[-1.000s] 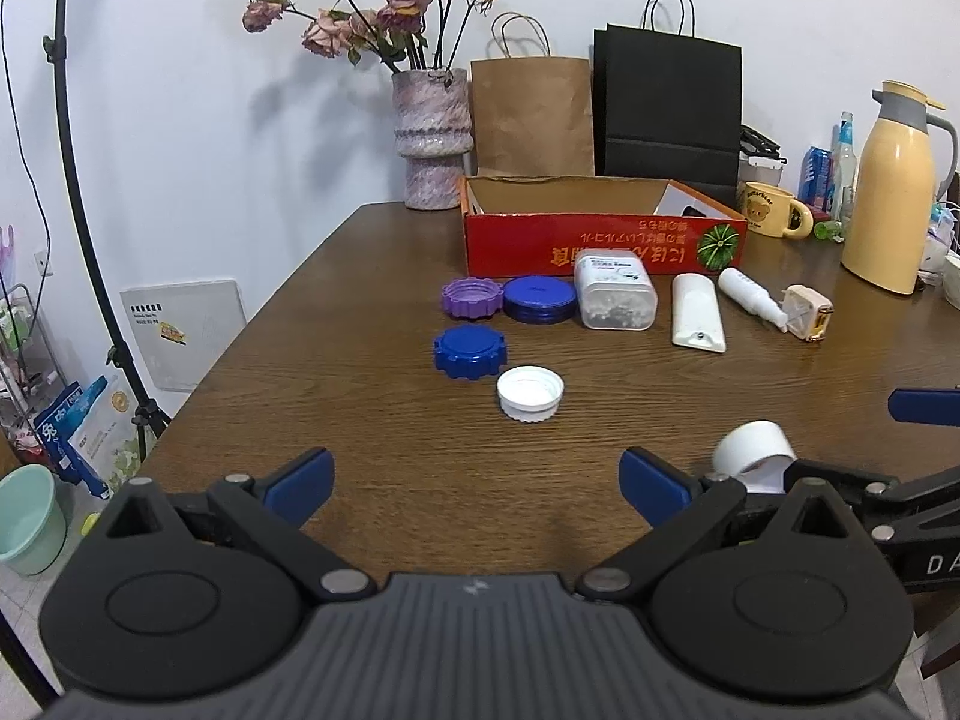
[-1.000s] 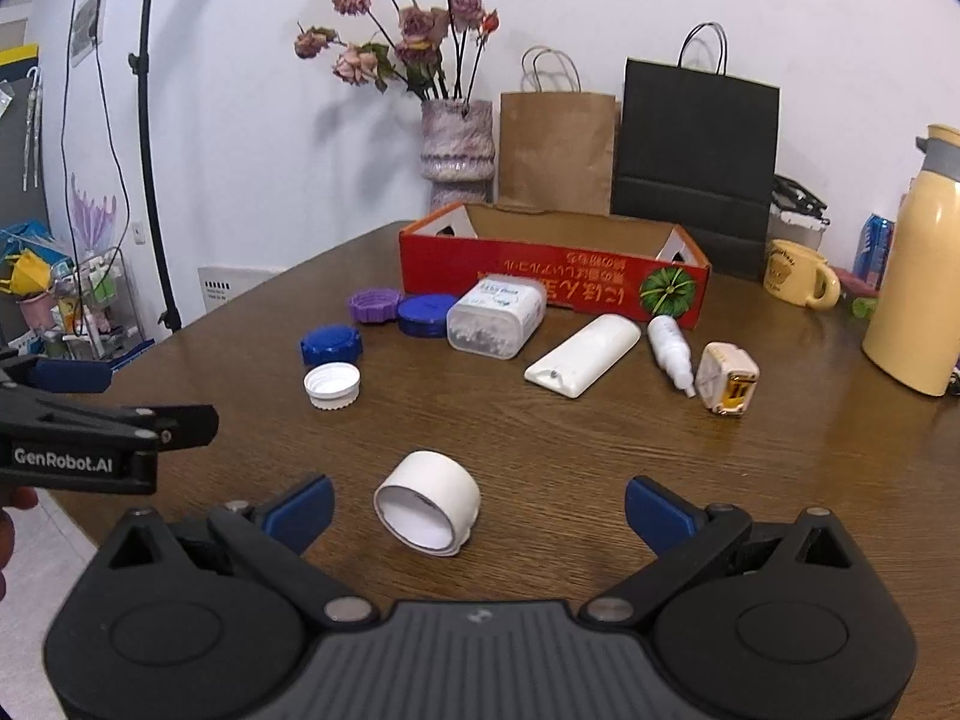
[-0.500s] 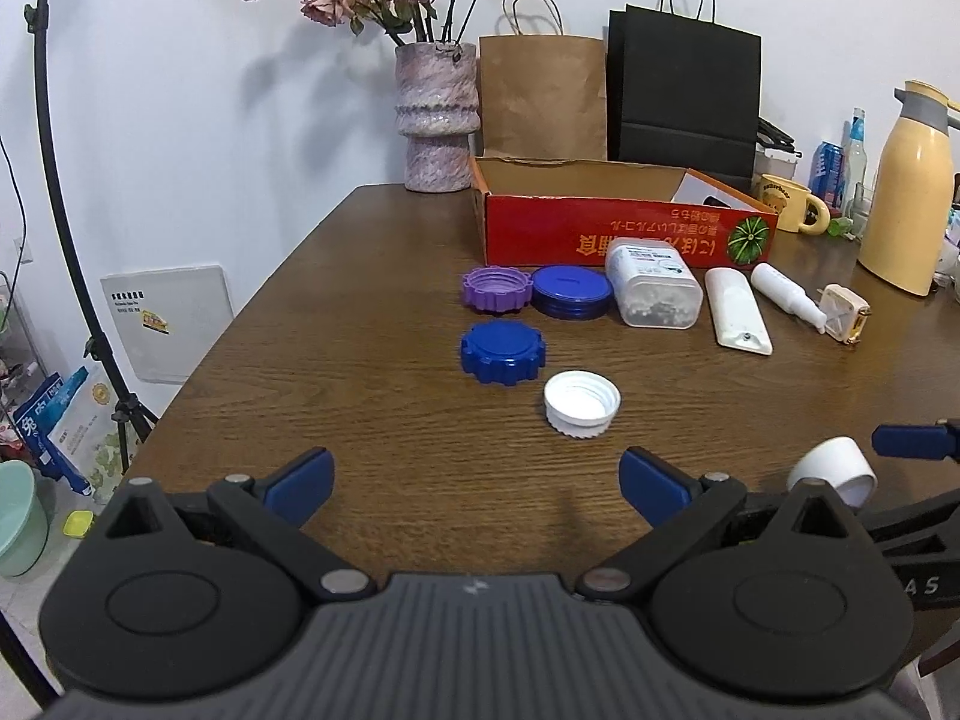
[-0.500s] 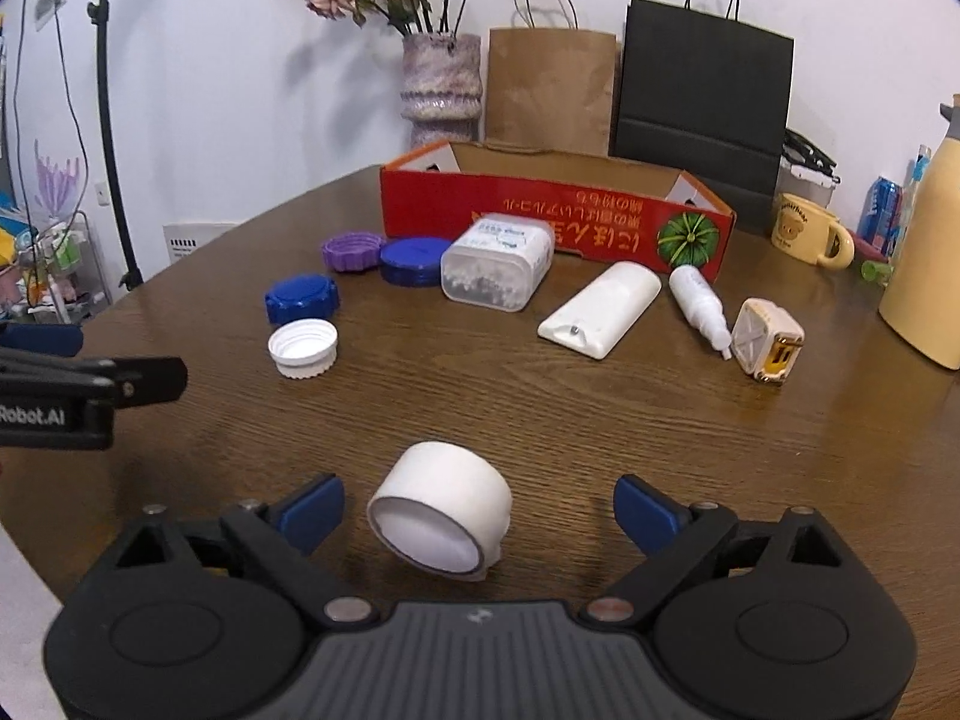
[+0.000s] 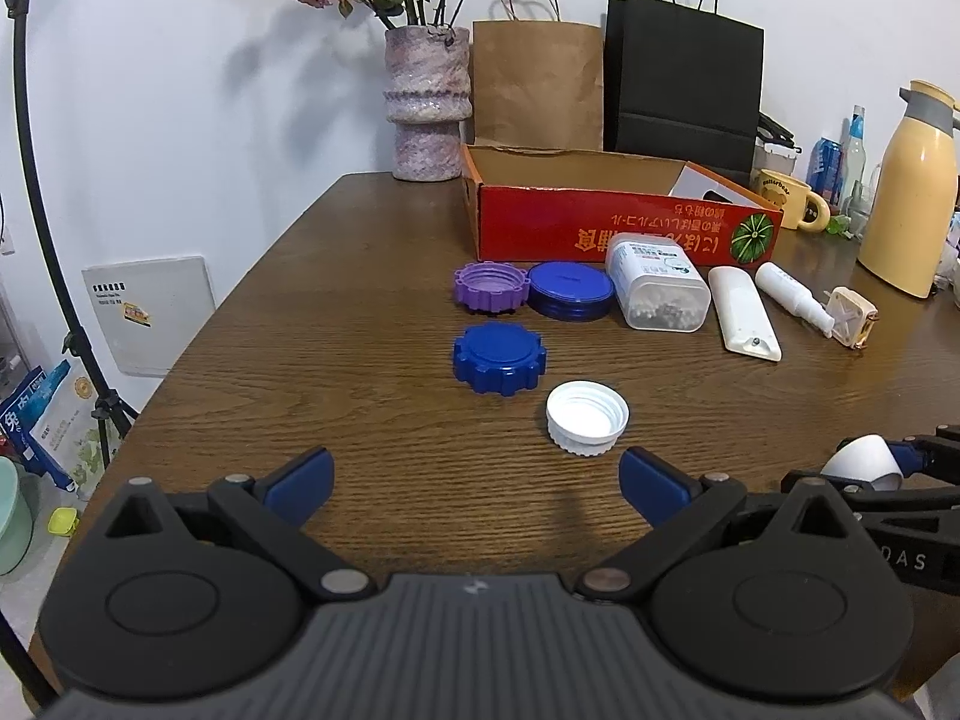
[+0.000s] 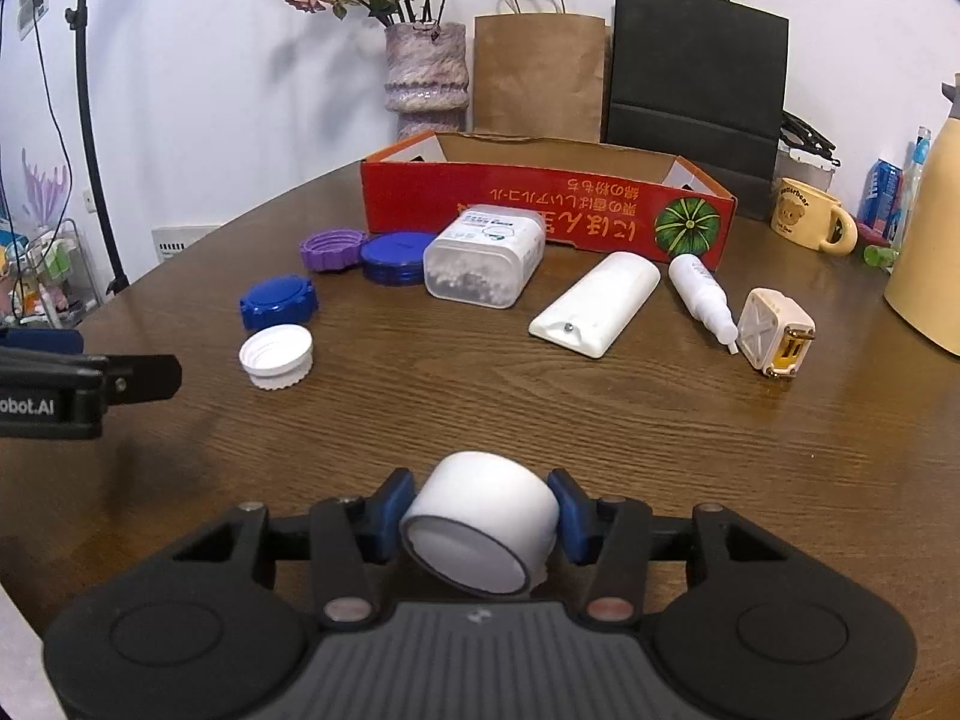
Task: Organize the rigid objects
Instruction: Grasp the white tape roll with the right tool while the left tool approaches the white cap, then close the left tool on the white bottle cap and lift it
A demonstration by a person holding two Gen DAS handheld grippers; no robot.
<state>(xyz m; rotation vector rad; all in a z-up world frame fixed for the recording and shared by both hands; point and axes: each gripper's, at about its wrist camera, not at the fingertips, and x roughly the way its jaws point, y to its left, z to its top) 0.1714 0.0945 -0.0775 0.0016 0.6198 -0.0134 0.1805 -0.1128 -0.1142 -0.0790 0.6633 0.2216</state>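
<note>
Right wrist view: the white cap (image 6: 483, 525) is seen on its side between the closing blue pads (image 6: 567, 513) of the right gripper (image 6: 480, 513), touched on both sides. The left gripper (image 5: 474, 477) is spread wide over bare wooden table (image 5: 360, 396).

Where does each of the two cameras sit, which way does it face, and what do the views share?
Left wrist: on the left claw, looking forward and downward over the table at the blue cap and white cap; its own open fingers show, empty.
Right wrist: on the right claw, facing the same way; its fingers are closing on the white tape roll, pads against its sides.
Shared: both see the red box, the caps and each other's claw at the frame edge.
</note>
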